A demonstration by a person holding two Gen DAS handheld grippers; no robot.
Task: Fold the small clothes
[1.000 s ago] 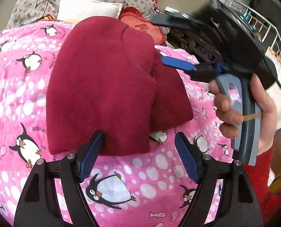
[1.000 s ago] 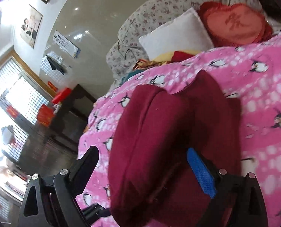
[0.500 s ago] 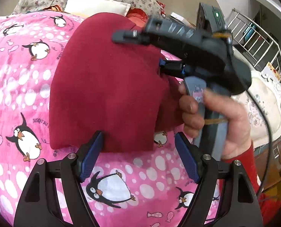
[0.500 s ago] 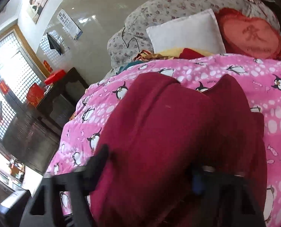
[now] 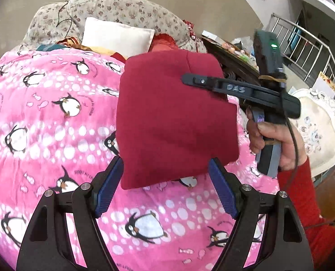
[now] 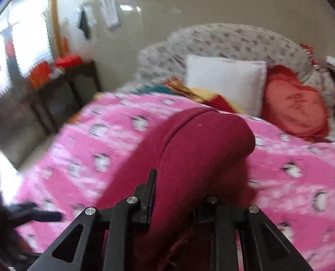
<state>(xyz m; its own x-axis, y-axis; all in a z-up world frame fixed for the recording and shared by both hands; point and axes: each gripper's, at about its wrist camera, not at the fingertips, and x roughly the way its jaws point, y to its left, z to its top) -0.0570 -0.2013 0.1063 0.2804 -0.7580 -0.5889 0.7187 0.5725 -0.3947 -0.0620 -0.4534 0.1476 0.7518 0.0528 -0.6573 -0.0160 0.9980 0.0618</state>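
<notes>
Left gripper (image 5: pixel 166 186): spread wide, blue pads (image 5: pixel 222 190) well apart, nothing clamped. Hovering low over the pink penguin blanket (image 5: pixel 54 135), with the lower edge of the dark red garment (image 5: pixel 174 122) hanging between and just ahead of the two fingers; left pad close beside the cloth's lower left corner, actual contact impossible to judge.

Right gripper (image 6: pixel 178 201): pinched nearly closed on the dark red garment (image 6: pixel 201 153), cloth bunched between the fingers and bulging forward in a thick folded roll. From the left wrist camera, seen ahead and to the right as a black upper finger laid across the cloth's upper right part, handle wrapped by the right hand (image 5: pixel 278 140) in a red sleeve, green light lit on the unit atop the handle. Garment lifted off the blanket on that side, folded over, hanging as a rough rectangle above the bed.

Beyond the left fingers: a white pillow (image 5: pixel 117 37), a floral-print cover (image 5: pixel 126 11) heaped behind it, and a red cushion (image 6: pixel 296 108) peeking just right of the pillow. Right of the right hand: a dark wooden table with clutter (image 5: pixel 232 56), a metal railing (image 5: pixel 314 52), and a white ornate chair (image 5: pixel 320 131). Right wrist view blurred; far left there, a bright window (image 6: pixel 14 52) and a dark cabinet (image 6: pixel 63 94).
</notes>
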